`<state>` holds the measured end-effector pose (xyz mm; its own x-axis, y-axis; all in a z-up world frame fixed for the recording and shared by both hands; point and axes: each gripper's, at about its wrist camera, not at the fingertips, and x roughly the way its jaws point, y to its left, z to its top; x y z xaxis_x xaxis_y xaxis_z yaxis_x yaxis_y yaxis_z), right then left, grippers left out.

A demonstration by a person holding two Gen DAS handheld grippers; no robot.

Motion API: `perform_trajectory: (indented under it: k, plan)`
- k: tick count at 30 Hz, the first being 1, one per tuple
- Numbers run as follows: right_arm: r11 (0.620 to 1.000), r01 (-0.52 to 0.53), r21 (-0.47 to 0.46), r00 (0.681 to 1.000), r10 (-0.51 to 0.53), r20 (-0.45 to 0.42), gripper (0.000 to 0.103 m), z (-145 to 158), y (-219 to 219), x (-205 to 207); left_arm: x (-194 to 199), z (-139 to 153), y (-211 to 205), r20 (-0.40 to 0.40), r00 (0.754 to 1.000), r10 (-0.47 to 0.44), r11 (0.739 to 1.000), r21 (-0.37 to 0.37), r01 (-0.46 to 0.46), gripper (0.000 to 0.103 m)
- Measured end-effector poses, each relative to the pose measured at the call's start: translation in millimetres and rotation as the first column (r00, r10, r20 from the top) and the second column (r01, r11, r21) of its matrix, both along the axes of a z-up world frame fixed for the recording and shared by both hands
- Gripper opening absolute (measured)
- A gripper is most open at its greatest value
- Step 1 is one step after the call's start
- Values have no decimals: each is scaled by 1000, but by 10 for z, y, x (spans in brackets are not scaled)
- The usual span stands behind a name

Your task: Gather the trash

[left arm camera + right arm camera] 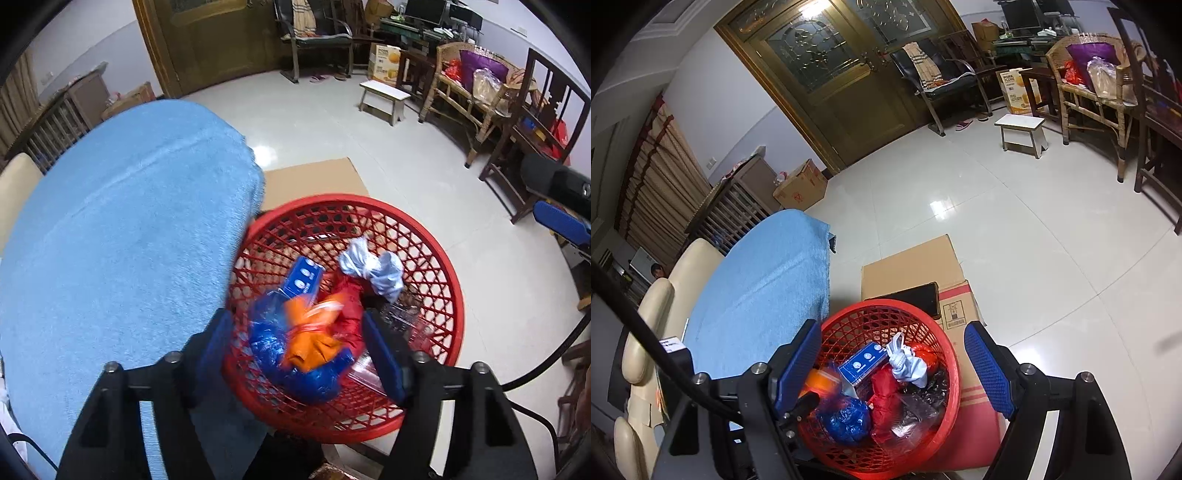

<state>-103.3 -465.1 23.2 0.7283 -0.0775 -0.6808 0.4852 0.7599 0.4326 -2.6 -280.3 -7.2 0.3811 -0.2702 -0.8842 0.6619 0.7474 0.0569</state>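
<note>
A red mesh basket (436, 266) (945, 347) stands on a cardboard box beside the blue-towelled table. It holds several pieces of trash: a blue and orange plastic bag (303, 350) (846, 421), a red bag (347, 306) (884, 395), a white knotted bag (373, 269) (908, 365), a blue carton (301, 280) (862, 362) and clear wrappers (916, 410). My left gripper (299, 354) is open over the basket, its jaws apart on either side of the blue and orange bag, which looks loose. My right gripper (892, 369) is open and empty above the basket.
A blue towel (122, 236) (764, 288) covers the table on the left. A cardboard box (314, 181) (912, 266) lies under the basket. A white stool (1021, 133), chairs and a wicker seat (1100, 92) stand across the tiled floor. Cream chairs (650, 325) are at left.
</note>
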Motion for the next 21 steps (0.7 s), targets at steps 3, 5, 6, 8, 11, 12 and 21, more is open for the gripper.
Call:
perform_trajectory:
  k: [3,5,6,8,11,12,21]
  plan:
    - [1000,0,-8,1000,-1,-17,83,-35,14,11,17,53,49,9,1000,9,1000,-11,-8,73]
    - [1000,4,-16,999,-4,-40,83,-80,24,20,20,92,99,17,1000,15,1000,-24,-14,73]
    - [1000,7,-24,998,-9,-57,83,-111,32,26,19,107,117,20,1000,18,1000,-27,-17,73]
    - [999,8,-36,996,-11,-89,83,-170,55,41,31,161,196,35,999,28,999,-39,-26,73]
    - [999,-7,-42,991,2,-132,83,-266,136,66,71,227,329,47,998,51,997,-54,-48,73]
    - [999,-19,-48,989,12,-145,83,-289,188,82,97,254,415,48,997,68,996,-64,-64,73]
    - [984,-123,-130,979,98,-179,83,-318,910,321,324,391,1179,42,975,220,968,-133,-212,74]
